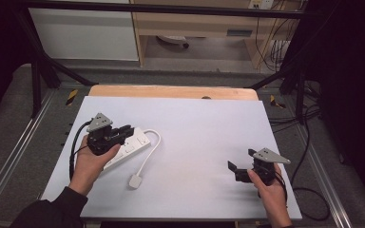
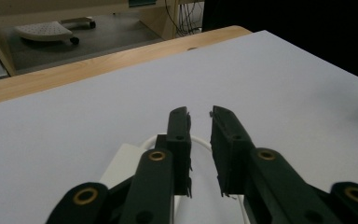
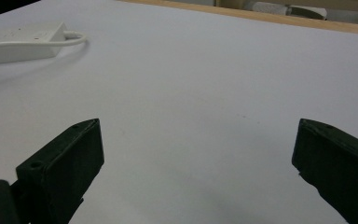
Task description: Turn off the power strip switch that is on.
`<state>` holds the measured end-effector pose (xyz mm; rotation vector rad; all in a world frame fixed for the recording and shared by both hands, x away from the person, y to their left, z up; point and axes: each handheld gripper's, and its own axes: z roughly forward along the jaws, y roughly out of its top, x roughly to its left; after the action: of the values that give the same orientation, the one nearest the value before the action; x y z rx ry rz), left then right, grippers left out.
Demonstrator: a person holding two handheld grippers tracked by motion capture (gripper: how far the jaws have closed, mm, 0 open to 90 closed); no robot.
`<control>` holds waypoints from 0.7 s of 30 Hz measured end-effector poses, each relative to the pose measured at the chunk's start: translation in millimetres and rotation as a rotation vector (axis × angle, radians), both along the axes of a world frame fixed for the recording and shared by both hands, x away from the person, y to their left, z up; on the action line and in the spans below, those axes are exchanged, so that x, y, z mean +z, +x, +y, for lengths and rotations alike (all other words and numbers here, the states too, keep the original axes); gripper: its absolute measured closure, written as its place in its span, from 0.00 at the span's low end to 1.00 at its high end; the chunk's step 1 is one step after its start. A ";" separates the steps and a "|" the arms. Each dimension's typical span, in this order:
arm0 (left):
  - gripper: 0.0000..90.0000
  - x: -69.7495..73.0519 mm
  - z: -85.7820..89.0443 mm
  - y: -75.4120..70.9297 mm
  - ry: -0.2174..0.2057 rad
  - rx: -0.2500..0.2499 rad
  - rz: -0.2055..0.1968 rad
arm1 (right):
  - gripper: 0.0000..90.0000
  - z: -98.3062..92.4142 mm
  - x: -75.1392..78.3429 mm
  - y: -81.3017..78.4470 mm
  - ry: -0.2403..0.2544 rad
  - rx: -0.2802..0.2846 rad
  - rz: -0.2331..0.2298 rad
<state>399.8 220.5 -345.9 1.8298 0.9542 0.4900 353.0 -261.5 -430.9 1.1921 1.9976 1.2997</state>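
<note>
Near edge of the table (image 1: 185, 209): two forearms come in from the bottom of the high view, one gripper in each hand.

Right gripper (image 1: 240, 166) sits low over the white tabletop on the right, well apart from everything else. Claw released: in the right gripper view its jaws stand wide, with bare table surface between them and nothing held.

Left gripper (image 1: 126, 132) is on the left, over the white power strip (image 1: 130, 147). In the left gripper view its jaws stand nearly together, a narrow gap left between the pads (image 2: 182, 140). White strip body (image 2: 121, 163) shows under the left jaw and the white cable (image 2: 200, 139) loops just past the tips. Nothing shows in the gap, and the pads look clear of the strip, so no grasp.

Power strip lies flat on the left half of the table, long axis slanted, far end pointing up-right. In the right gripper view it sits at top left (image 3: 23, 42).

Cable (image 1: 153, 145) leaves the strip's far end, curves round and runs back toward the near edge, ending at the white plug (image 1: 136, 181), which lies flat on the tabletop just beside the left hand (image 1: 92, 164).

Beyond the white sheet: bare wooden table edge (image 1: 171, 91), then floor and a wooden cabinet (image 1: 195, 23) at the back.
</note>
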 end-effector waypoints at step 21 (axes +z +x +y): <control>1.00 -21.0 7.4 16.2 0.019 0.012 0.074 | 0.03 -0.3 0.1 0.1 0.001 0.001 -0.005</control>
<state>416.0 227.9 -366.8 1.8714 1.0144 0.4425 353.1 -261.9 -430.8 1.1876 1.9941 1.3029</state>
